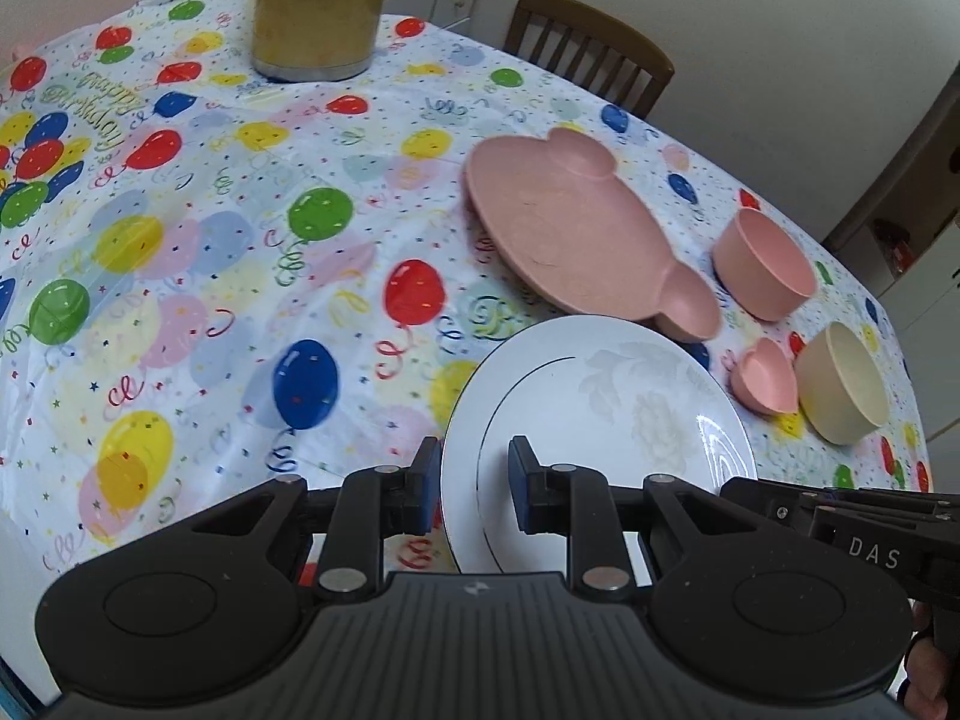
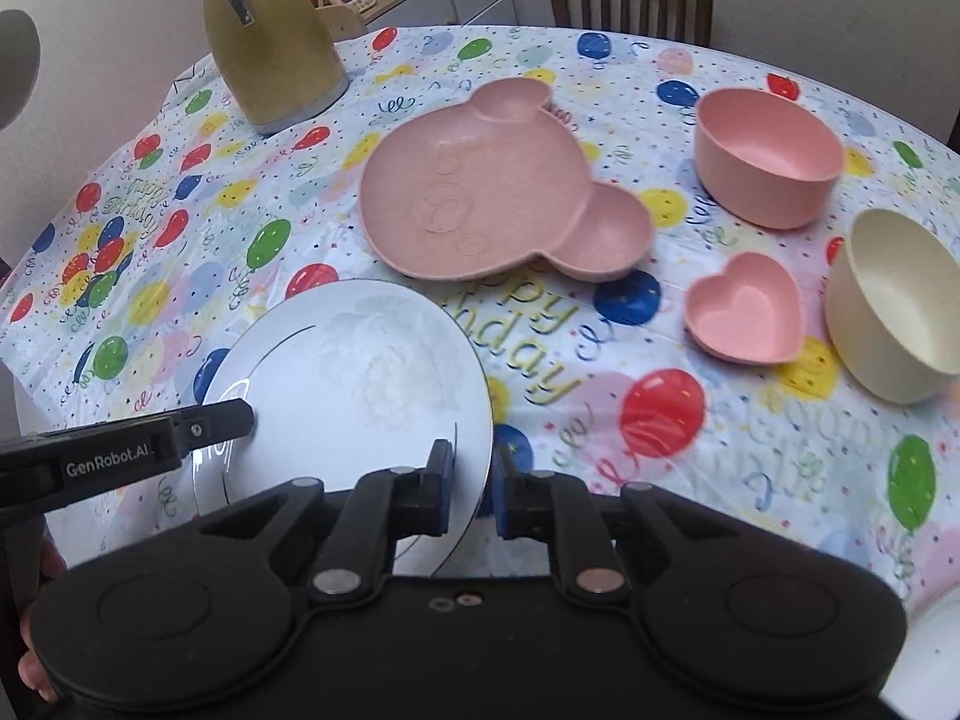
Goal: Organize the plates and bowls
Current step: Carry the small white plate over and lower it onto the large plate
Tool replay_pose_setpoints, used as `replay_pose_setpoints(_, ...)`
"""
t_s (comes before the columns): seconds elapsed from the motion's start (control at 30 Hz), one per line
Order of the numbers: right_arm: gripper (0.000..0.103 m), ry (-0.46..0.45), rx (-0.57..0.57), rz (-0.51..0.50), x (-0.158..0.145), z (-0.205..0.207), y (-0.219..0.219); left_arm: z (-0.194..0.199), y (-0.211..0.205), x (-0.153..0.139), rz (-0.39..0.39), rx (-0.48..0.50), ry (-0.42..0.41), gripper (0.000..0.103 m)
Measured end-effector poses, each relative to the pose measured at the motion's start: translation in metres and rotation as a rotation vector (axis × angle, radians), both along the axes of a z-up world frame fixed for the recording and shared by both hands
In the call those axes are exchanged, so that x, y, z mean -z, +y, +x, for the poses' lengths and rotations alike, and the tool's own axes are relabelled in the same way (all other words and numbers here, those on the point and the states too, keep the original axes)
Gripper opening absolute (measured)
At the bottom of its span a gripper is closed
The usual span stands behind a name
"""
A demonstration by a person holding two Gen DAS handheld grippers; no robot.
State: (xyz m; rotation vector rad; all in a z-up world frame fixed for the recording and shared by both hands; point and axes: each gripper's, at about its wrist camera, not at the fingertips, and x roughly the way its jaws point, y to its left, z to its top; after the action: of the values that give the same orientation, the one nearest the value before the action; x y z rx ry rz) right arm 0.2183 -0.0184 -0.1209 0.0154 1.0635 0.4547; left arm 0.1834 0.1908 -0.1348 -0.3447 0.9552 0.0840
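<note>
Both grippers had the white plate [image 1: 600,420]: the left gripper [image 1: 474,480] pinched its left rim, the right gripper [image 2: 471,480] its right rim, bear-shaped pink plate [image 2: 498,192] beyond.

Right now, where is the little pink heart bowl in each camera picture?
Left wrist view: the heart bowl sits at the right, just left of the cream bowl.
Right wrist view: the heart bowl sits right of centre, again just left of the cream bowl.
Shared landmark: the pink bear plate, farther back on the table.
</note>
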Motion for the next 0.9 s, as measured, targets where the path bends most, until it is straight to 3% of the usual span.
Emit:
replay_pose_setpoints(0.43,0.011,-0.014,0.085,0.039,-0.03,-0.038,-0.092,-0.022,-0.09,-0.027,0.002,0.108,-0.019,0.023)
replay_pose_setpoints(0.9,0.011,-0.01,0.227,0.026,-0.028,-0.082,-0.212,-0.04,-0.211,-0.018,-0.006,0.287,0.012,0.023)
